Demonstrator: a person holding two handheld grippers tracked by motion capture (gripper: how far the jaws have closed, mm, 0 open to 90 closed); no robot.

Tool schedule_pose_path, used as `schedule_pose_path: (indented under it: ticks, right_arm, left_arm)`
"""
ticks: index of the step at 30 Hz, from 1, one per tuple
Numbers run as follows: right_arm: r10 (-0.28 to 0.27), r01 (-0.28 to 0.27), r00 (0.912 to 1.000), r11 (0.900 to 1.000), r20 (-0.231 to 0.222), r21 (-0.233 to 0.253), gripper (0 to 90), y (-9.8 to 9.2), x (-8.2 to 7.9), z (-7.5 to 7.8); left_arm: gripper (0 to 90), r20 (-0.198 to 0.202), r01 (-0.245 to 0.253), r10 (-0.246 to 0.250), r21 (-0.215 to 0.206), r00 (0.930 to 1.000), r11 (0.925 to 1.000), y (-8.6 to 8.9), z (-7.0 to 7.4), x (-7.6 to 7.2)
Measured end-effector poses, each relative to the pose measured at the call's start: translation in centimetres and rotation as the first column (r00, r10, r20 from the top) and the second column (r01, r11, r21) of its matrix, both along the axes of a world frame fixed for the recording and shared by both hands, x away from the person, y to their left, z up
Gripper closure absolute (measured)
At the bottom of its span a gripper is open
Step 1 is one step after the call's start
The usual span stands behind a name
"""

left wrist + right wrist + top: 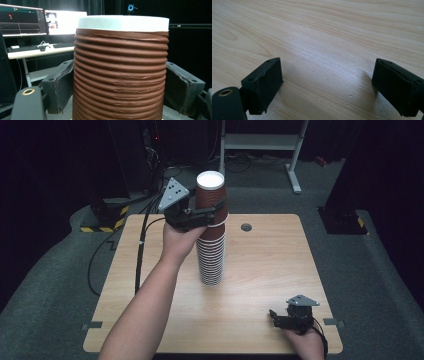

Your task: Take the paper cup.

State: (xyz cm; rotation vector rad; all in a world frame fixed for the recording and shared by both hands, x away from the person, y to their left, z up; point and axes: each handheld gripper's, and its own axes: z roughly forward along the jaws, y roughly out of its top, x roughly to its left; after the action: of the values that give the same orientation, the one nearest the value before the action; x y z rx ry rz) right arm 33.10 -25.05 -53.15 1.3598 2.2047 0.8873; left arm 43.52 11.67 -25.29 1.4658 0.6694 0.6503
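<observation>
Left gripper jaws flank top cups of stack, pads at or just off ribbed wall; contact unclear, so pinch cannot be told. Stack stands near table middle, toward far edge. Right gripper spread wide, nothing between, near front right corner. Step judged: taking top cups off stack. Next move likely calls for firm squeeze, straight lift.
</observation>
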Motion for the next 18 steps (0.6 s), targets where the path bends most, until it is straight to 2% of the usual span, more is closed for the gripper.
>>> schedule_pose_path:
  ticks: [10,18]
  right_arm:
    - [0.001,-0.001,1.0,1.0,0.0,0.0,9.2,0.0,0.0,0.0]
    - [0.001,-0.001,1.0,1.0,0.002,-0.002,9.3,0.0,0.0,0.0]
  left_arm:
    - [18.3,0.018,-0.01,0.01,-0.003,0.9998,0.9999,-0.1,0.7,0.0]
    - [18.4,0.044,-0.013,0.014,-0.025,0.9989,0.9996,0.1,1.8,-0.3]
